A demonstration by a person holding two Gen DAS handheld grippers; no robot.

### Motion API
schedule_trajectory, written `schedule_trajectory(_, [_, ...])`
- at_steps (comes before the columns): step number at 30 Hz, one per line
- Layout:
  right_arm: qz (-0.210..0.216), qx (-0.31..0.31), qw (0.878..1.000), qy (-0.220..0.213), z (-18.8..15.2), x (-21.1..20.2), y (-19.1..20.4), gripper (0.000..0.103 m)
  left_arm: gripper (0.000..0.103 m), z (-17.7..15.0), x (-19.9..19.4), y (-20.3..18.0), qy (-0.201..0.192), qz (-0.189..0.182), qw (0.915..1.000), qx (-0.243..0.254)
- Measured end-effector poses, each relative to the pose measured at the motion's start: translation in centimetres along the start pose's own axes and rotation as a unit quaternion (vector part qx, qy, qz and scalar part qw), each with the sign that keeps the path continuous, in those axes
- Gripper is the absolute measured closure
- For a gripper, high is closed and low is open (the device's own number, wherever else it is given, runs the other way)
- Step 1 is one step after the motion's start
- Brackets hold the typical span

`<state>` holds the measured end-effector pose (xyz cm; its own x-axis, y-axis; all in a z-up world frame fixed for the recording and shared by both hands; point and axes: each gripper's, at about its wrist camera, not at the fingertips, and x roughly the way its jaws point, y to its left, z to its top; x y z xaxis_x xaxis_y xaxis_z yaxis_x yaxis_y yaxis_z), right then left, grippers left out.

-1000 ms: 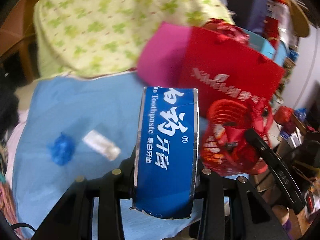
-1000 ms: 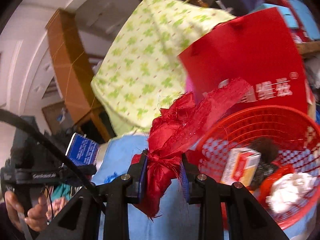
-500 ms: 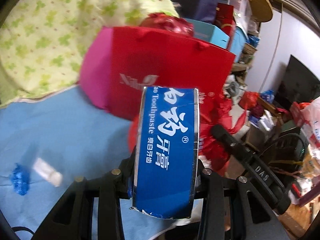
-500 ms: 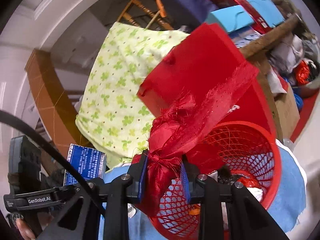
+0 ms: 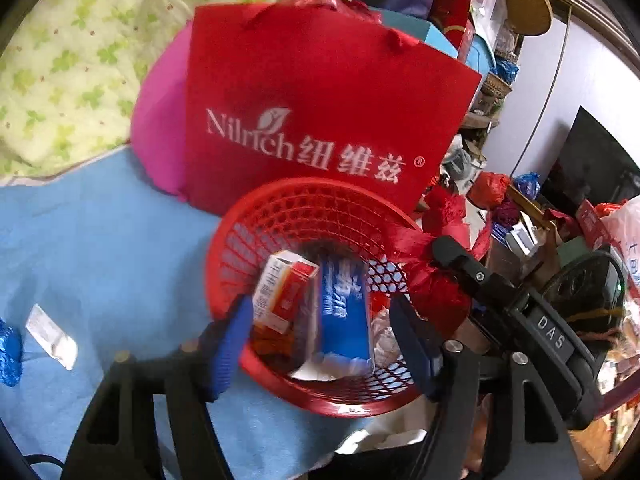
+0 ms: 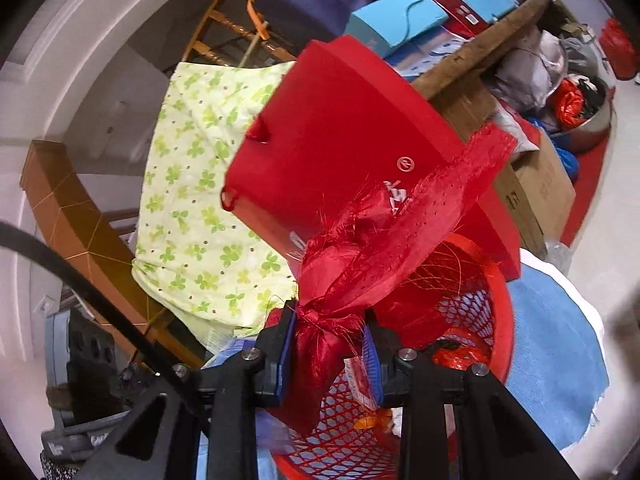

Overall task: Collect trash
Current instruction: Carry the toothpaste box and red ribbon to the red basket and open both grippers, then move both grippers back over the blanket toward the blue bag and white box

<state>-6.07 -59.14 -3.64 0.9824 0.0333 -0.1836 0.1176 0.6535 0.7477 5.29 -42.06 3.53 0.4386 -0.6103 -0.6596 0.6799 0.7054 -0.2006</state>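
My left gripper [image 5: 322, 344] hangs over the red mesh basket [image 5: 256, 216], its jaws opening with nothing between the blue pads. The blue toothpaste box [image 5: 344, 312] lies inside the basket beside a red-and-white carton [image 5: 284, 296]. My right gripper [image 6: 328, 352] is at the basket's rim [image 6: 504, 320], with a bundle of red ribbon cloth [image 6: 332, 344] between its pads. Its jaws are opening and the cloth still stands upright between them. From the left wrist view the same red cloth [image 5: 436, 292] sits at the basket's right edge.
A red paper bag [image 5: 312, 120] and a pink bag stand right behind the basket. A white wrapper [image 5: 50, 336] and a blue crumpled scrap [image 5: 8, 352] lie on the blue cloth [image 5: 100, 240] at left. A green-patterned pillow [image 6: 200, 200] and stacked boxes are behind.
The left gripper swung right over the basket, opened, and the toothpaste box dropped into it. The right gripper rolled and moved to the basket rim with the red cloth.
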Motion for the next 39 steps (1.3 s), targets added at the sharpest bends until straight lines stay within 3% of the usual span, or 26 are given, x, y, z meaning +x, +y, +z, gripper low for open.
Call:
schedule_trajectory(1, [-0.002, 0.004, 1.0, 0.003, 0.0, 0.1, -0.1, 0.063, 0.031, -0.1, -0.4, 0.1, -0.003, 0.002, 1.0, 0.004])
schedule_trajectory(3, [-0.005, 0.01, 1.0, 0.008, 0.0, 0.3, -0.3, 0.036, 0.031, -0.4, -1.1, 0.6, -0.008, 0.007, 0.9999, 0.005])
schedule_trajectory(9, [0.003, -0.019, 1.0, -0.008, -0.6, -0.7, 0.8, 0.036, 0.029, -3.1, -3.9, 3.2, -0.025, 0.052, 0.9983, 0.009])
schedule_trajectory(14, [0.019, -0.074, 0.996, -0.041, -1.2, -1.3, 3.4, 0.036, 0.028, -7.1, -5.8, 6.2, -0.014, 0.104, 0.9945, 0.0])
schedule_trajectory(21, [0.09, -0.194, 0.975, -0.062, -4.5, -1.4, 10.4, 0.036, 0.028, -13.0, -9.1, 12.8, 0.01, 0.184, 0.9818, -0.047])
schedule_trajectory(25, [0.127, -0.243, 0.962, -0.017, -7.4, 0.6, 14.0, 0.036, 0.028, -15.8, -11.2, 17.1, 0.014, 0.237, 0.9679, -0.083])
schedule_trajectory(28, [0.141, -0.26, 0.955, 0.037, -9.7, 3.1, 15.9, 0.036, 0.028, -17.1, -12.2, 20.1, 0.013, 0.254, 0.9595, -0.121])
schedule_trajectory(34, [0.098, -0.282, 0.938, 0.175, -15.2, 10.6, 18.5, 0.036, 0.028, -19.1, -13.7, 24.2, 0.001, 0.271, 0.9462, -0.177])
schedule_trajectory(39, [0.074, -0.282, 0.93, 0.224, -17.7, 13.7, 18.7, 0.036, 0.028, -19.8, -14.2, 25.7, 0.003, 0.3, 0.9361, -0.184])
